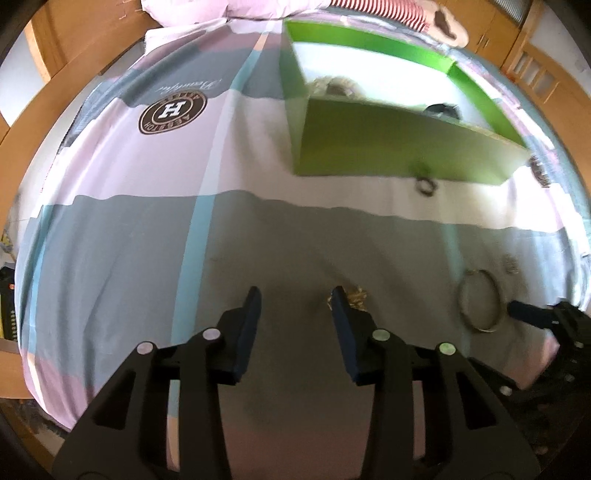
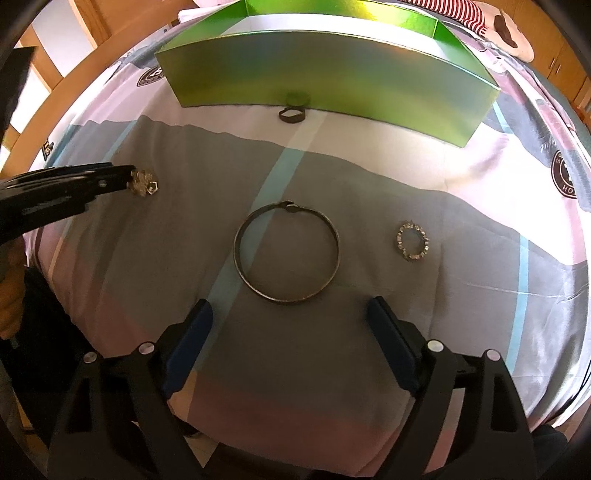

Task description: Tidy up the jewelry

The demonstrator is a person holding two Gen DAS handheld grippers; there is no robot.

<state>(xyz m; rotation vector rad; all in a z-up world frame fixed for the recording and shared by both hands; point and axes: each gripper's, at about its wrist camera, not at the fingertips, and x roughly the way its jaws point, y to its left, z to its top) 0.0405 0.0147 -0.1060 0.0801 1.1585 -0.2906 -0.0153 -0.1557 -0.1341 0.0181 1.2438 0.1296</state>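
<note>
A green box lies open on the bed; several pieces lie inside it. My left gripper is open; a gold chain piece lies beside its right fingertip. In the right wrist view the left gripper's tip touches that gold piece. My right gripper is open and empty, just in front of a thin metal bangle. A small beaded ring-bracelet lies right of the bangle. A dark ring lies against the box front.
The bedsheet is patterned grey, pink and blue with a round logo. A wooden bed frame curves round the edge. A striped plush toy lies behind the box. Another dark bracelet lies right of the box.
</note>
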